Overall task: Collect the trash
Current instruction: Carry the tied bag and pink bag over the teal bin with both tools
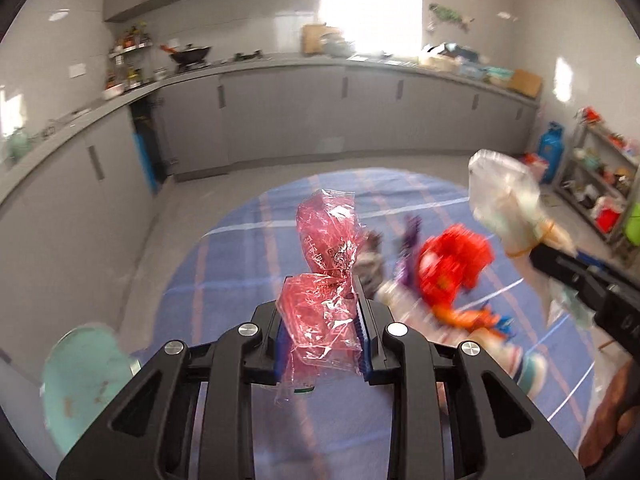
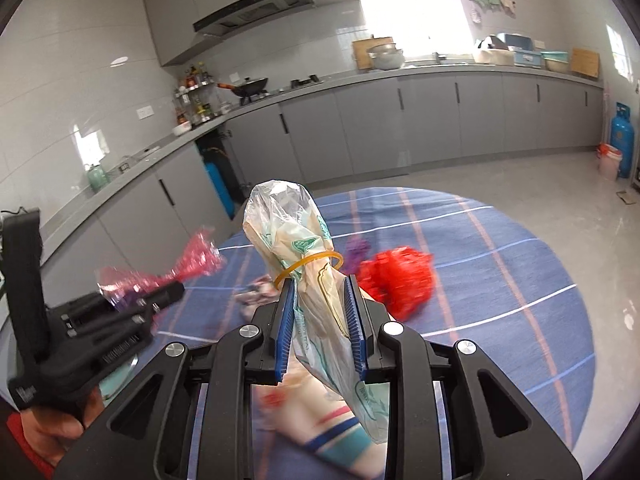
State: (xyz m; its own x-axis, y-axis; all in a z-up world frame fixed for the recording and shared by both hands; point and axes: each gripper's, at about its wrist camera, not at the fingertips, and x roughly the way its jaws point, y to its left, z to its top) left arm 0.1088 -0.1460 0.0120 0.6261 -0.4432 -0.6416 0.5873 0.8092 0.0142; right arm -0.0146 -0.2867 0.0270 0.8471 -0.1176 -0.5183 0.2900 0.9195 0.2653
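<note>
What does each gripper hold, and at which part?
Left gripper: pink wrapper, lower half. Right gripper: clear bag, just below its rubber band.

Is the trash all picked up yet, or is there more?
Nothing looks binned yet. In hand: the left gripper pinches a pink wrapper, the right gripper a clear bag with a rubber band. Left: red crumpled trash and other bits on the blue table.

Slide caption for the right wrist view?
Right claw grips a banded clear bag above the blue tablecloth; left claw holds a pink wrapper.
</note>
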